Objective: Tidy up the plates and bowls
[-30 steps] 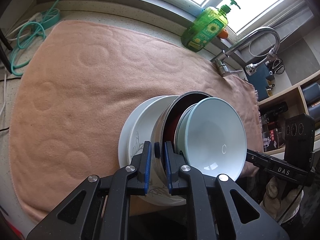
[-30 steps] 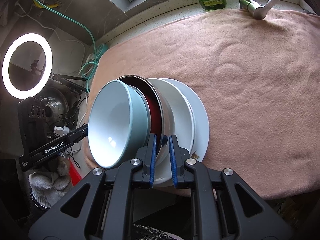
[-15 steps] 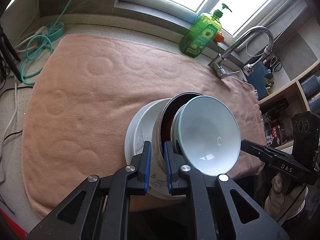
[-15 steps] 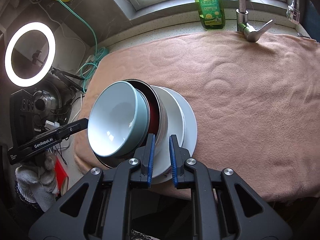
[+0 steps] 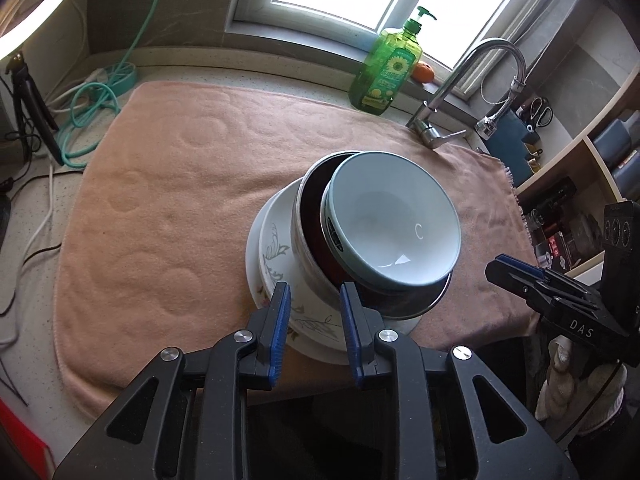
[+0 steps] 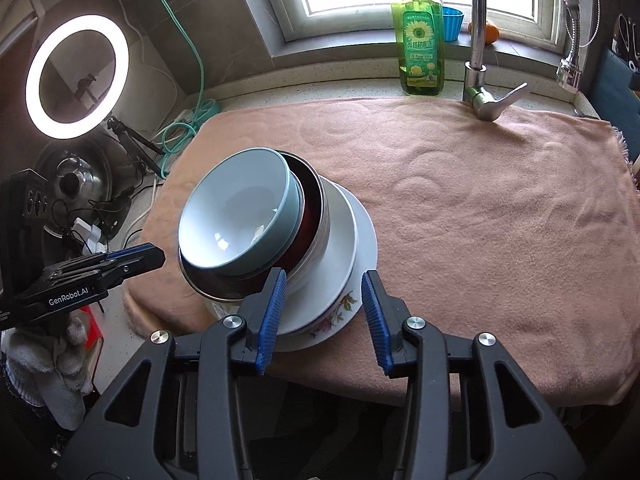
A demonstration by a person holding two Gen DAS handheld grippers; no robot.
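Left wrist view, left to right. Teal cable (image 5: pixel 86 98) coiled on the counter beyond the pink towel (image 5: pixel 168 200). On the towel's near edge, a stack: white plate (image 5: pixel 253 256) at the bottom, floral plate (image 5: pixel 276 252) on it, steel bowl with dark red inside (image 5: pixel 310 216) above, pale blue bowl (image 5: pixel 392 216) nested on top and tilted toward the right. Left gripper (image 5: pixel 311 308) sits just at the stack's near rim, blue pads apart, clamped on nothing; the floral plate's edge shows through the gap. Green soap bottle (image 5: pixel 386 74) and faucet (image 5: pixel 472 76) stand at the back. Right gripper (image 5: pixel 516 274) enters from the right edge, near the stack but apart from it.

Right wrist view, left to right. Ring light (image 6: pixel 76 76) lit at far left; the left gripper (image 6: pixel 148 258) comes in below it, its tip just beside the steel bowl (image 6: pixel 316 220). Pale blue bowl (image 6: pixel 236 224) leans left here. Floral plate (image 6: pixel 340 256) and white plate (image 6: pixel 370 240) lie beneath. Right gripper (image 6: pixel 324 308) wide apart, holding nothing, its left pad just in front of the steel bowl's rim, the right pad over the towel (image 6: pixel 480 200) beside the plates. Soap bottle (image 6: pixel 422 52) and faucet (image 6: pixel 480 40) behind.
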